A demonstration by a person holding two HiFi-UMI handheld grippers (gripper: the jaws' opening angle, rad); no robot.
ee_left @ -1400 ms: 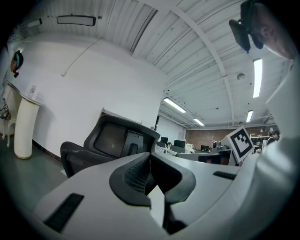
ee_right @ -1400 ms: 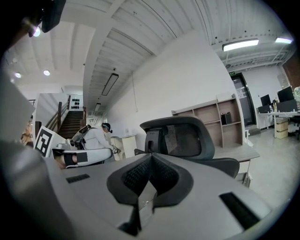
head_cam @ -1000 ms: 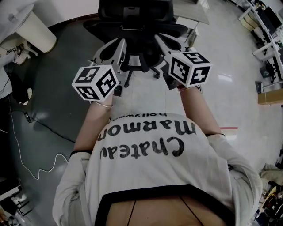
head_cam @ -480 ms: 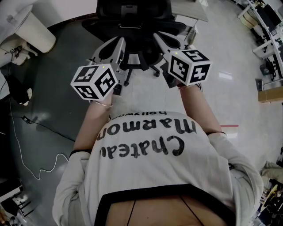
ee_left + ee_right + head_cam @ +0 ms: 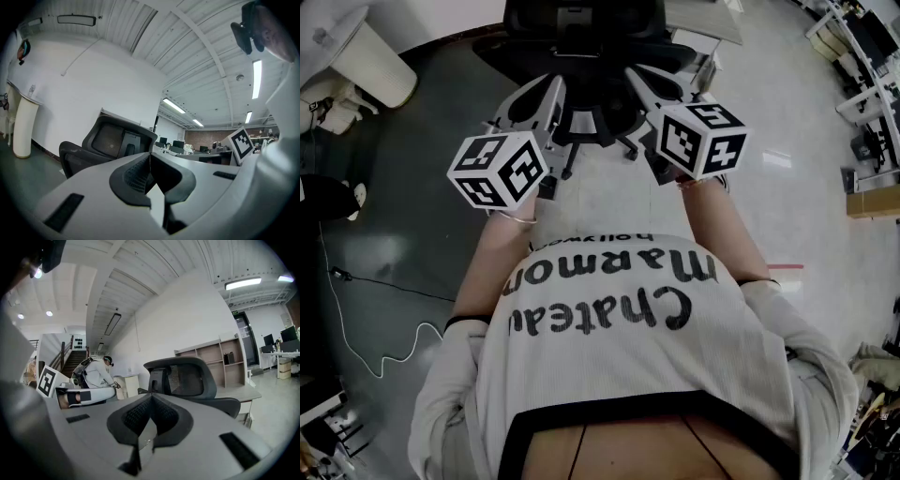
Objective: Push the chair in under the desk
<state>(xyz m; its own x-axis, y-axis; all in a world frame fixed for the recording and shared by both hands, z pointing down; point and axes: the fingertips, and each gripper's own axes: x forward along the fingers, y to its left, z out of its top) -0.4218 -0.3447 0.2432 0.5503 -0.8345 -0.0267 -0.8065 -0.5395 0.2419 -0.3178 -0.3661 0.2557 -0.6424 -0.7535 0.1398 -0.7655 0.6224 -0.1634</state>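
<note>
A black mesh-backed office chair stands at the top of the head view with its back toward me. My left gripper and right gripper reach side by side toward the rear of the chair, and both are shut with nothing between the jaws. Whether the tips touch the chair I cannot tell. Beyond the shut left gripper, the left gripper view shows the chair from behind. Past the shut right gripper, the chair's backrest stands in front of a desk top. That desk lies right of the chair.
A white cylindrical bin stands at the far left by the wall. Cables trail over the dark floor mat on my left. A person in white bends over by stairs, and open shelves line the wall.
The chair sits slightly higher in the head view than a second ago. The left gripper's cube has drifted a little left. Both jaws stay shut.
</note>
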